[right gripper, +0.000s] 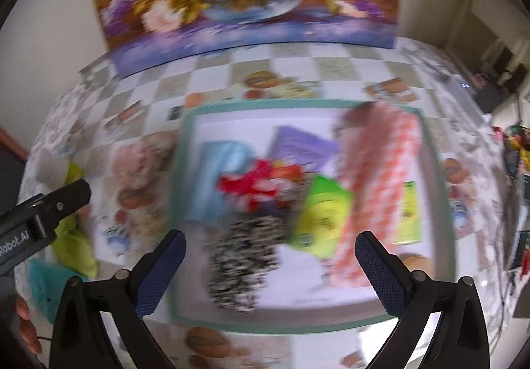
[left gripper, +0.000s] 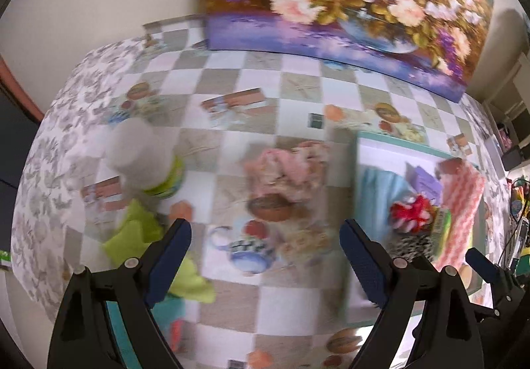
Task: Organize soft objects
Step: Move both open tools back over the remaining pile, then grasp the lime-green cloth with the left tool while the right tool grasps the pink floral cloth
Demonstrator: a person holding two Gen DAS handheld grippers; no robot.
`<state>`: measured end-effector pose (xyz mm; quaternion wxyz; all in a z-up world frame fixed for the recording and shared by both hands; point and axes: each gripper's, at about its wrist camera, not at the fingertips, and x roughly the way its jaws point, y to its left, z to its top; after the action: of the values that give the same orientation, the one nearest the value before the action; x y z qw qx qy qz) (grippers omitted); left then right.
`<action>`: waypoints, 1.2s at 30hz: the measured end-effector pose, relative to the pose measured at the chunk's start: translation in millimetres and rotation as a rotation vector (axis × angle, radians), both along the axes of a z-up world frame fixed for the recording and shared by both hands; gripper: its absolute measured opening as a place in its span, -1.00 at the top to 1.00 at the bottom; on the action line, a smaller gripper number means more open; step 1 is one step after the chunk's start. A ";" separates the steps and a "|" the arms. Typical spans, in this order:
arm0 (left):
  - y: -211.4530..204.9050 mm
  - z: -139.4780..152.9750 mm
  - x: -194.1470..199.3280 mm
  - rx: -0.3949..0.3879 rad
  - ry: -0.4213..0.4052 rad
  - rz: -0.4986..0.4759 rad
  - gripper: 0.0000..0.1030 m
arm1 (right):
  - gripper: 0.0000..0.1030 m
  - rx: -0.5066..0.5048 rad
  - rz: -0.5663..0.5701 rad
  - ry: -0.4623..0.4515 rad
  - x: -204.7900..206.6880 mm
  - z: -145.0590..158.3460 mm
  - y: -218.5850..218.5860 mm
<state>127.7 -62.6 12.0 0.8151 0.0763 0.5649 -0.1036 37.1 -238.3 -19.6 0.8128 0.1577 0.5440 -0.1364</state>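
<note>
Both sets of jaws stand released with nothing between them: the left gripper hangs over bare checkered counter, the right gripper over the teal-rimmed tray. Already in that tray lie a black-and-white speckled cloth, a red bow, a blue cloth and a pink checked cloth. Outside it, a pink fluffy toy sits at twelve o'clock from the left gripper and a lime-green cloth at nine. Likely a reach between placements; next, close on the toy. Motion blur hides fine detail.
</note>
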 end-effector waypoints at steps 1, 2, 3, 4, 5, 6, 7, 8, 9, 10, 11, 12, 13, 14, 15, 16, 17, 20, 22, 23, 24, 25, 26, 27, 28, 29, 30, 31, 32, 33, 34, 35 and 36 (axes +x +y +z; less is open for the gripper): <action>9.3 0.4 0.7 -0.002 0.001 0.012 -0.77 | -1.00 0.002 0.013 0.002 2.0 -1.3 5.7; 16.4 0.7 1.2 -0.005 0.002 0.024 -0.77 | -1.00 0.001 0.026 0.006 4.1 -2.8 11.5; 23.8 0.7 1.9 -0.011 0.005 0.036 -0.77 | -1.00 -0.001 0.037 0.011 6.1 -4.6 17.1; 32.9 0.9 2.9 -0.020 0.007 0.051 -0.77 | -1.00 -0.001 0.047 0.016 7.8 -6.5 22.4; 41.6 1.3 3.5 -0.028 0.007 0.064 -0.77 | -1.00 0.003 0.055 0.019 9.4 -8.1 25.1; 49.0 1.7 3.6 -0.033 0.007 0.074 -0.77 | -1.00 0.012 0.064 0.020 10.7 -9.7 29.1; 59.8 1.6 3.4 -0.039 0.004 0.080 -0.77 | -1.00 0.019 0.075 0.021 11.8 -10.8 32.1; 68.1 0.9 3.6 -0.042 0.005 0.081 -0.77 | -1.00 0.025 0.095 0.023 14.0 -12.3 37.1; 77.2 -0.7 4.7 -0.042 0.010 0.084 -0.77 | -1.00 0.025 0.108 0.023 15.6 -12.9 40.4; 89.5 -3.0 7.7 -0.038 0.020 0.095 -0.77 | -1.00 0.022 0.122 0.025 17.8 -13.5 44.1; 98.3 -4.6 10.2 -0.032 0.028 0.106 -0.77 | -1.00 0.020 0.135 0.026 20.2 -13.7 47.6; 108.2 -5.4 13.5 -0.027 0.036 0.115 -0.77 | -1.00 0.024 0.150 0.025 23.0 -13.6 51.4; 117.6 -5.2 17.3 -0.030 0.042 0.111 -0.77 | -1.00 0.034 0.163 0.020 25.9 -13.1 54.4; 125.3 -4.6 20.8 -0.035 0.048 0.105 -0.77 | -1.00 0.042 0.175 0.014 29.2 -12.4 57.8; 132.0 -4.5 25.2 -0.038 0.056 0.099 -0.77 | -1.00 0.045 0.192 0.007 33.5 -10.9 61.9; 137.7 -5.4 29.9 -0.031 0.073 0.093 -0.77 | -1.00 0.040 0.208 0.001 37.7 -9.5 66.1; 140.8 -7.5 34.0 -0.020 0.090 0.073 -0.77 | -1.00 0.030 0.231 -0.002 43.7 -8.0 71.7; 144.7 -16.6 44.0 -0.004 0.146 -0.004 -0.77 | -1.00 0.024 0.281 -0.011 58.9 -6.1 82.9; 145.8 -26.5 50.1 0.028 0.179 -0.030 -0.77 | -1.00 0.025 0.301 -0.010 72.3 -6.7 88.3; 145.9 -31.5 52.9 0.032 0.199 -0.043 -0.77 | -1.00 0.027 0.307 -0.007 79.0 -7.8 90.1; 145.8 -37.0 55.2 0.032 0.219 -0.053 -0.77 | -1.00 0.029 0.312 -0.002 85.8 -9.4 92.1; 144.8 -44.2 57.3 0.025 0.247 -0.072 -0.77 | -1.00 0.031 0.321 0.002 91.5 -11.0 94.3; 144.1 -49.8 58.3 0.020 0.267 -0.085 -0.77 | -1.00 0.031 0.332 0.003 97.1 -12.8 96.7; 142.5 -57.6 59.3 0.026 0.295 -0.101 -0.77 | -1.00 0.028 0.344 0.007 103.4 -15.3 99.3; 140.6 -62.1 58.9 0.035 0.309 -0.112 -0.77 | -1.00 0.022 0.352 0.013 109.5 -18.4 101.3; 138.4 -68.3 58.9 0.048 0.325 -0.131 -0.77 | -1.00 0.019 0.356 0.017 113.3 -21.0 102.8; 137.1 -72.6 59.2 0.054 0.337 -0.144 -0.77 | -1.00 0.019 0.362 0.020 118.3 -24.6 104.1; 135.9 -78.0 59.9 0.056 0.356 -0.155 -0.77 | -1.00 0.025 0.368 0.025 122.2 -28.4 105.0; 135.3 -82.4 60.7 0.055 0.374 -0.161 -0.77 | -1.00 0.030 0.374 0.032 125.8 -32.7 106.0; 134.8 -85.6 61.4 0.055 0.385 -0.164 -0.77 | -1.00 0.031 0.379 0.042 129.6 -37.6 107.1; 133.7 -90.0 62.2 0.058 0.400 -0.171 -0.77 | -1.00 0.026 0.386 0.049 133.2 -42.2 108.6; 132.4 -93.7 62.6 0.062 0.413 -0.178 -0.77 | -1.00 0.022 0.388 0.054 135.3 -45.1 109.6; 131.4 -96.4 62.9 0.065 0.421 -0.183 -0.77 | -1.00 0.020 0.391 0.059 138.4 -49.2 110.9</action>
<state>190.6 68.8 -84.4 0.6635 0.1298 0.7164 -0.1724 175.5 -127.4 -68.8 0.8059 0.0529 0.5892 0.0249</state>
